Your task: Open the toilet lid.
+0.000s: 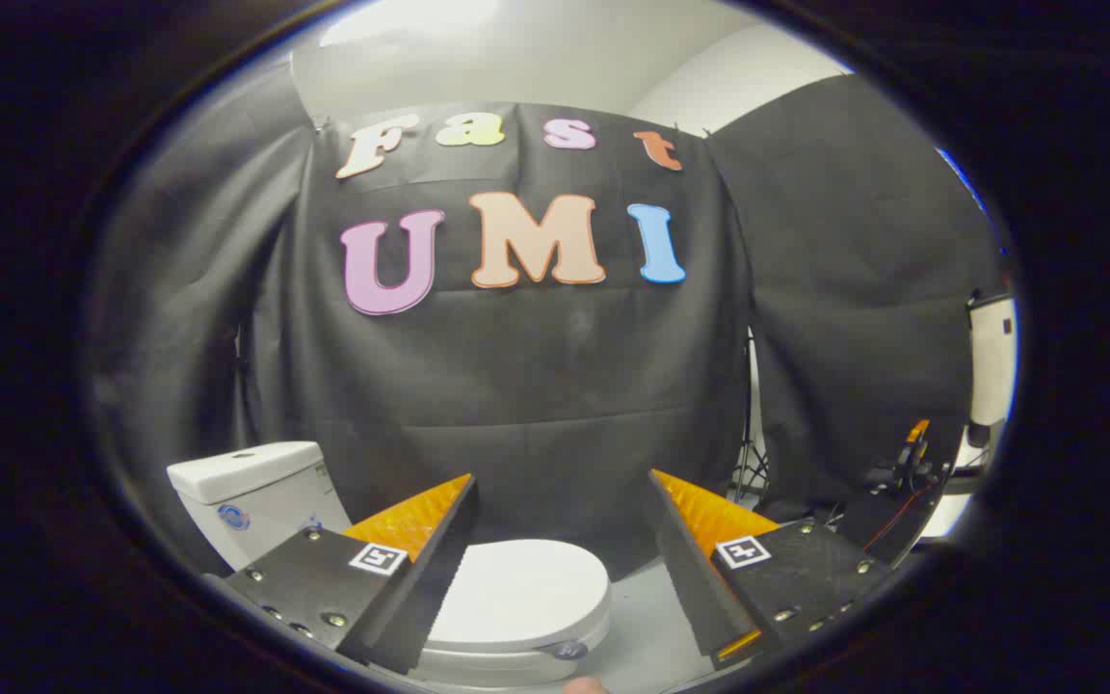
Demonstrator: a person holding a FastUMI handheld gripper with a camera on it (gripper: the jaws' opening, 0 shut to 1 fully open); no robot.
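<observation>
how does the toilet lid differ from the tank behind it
The toilet lid is rounded and lies flat, closed over the bowl; the tank is boxy and stands upright. The lid shows between the fingers of the open gripper, which touches neither; the tank sits off beyond the left finger. The tank carries a round blue sticker on its front; the lid's top is plain. Both are white and glossy.

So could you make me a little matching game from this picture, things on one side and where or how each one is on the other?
Things:
1. toilet lid
2. toilet tank
3. gripper
4. tripod

Descriptions:
A. standing at the gap between the black cloths
B. open, nothing between the fingers
C. down, closed over the bowl
D. behind the lid, beyond the left finger

Pairs: 1-C, 2-D, 3-B, 4-A
</observation>
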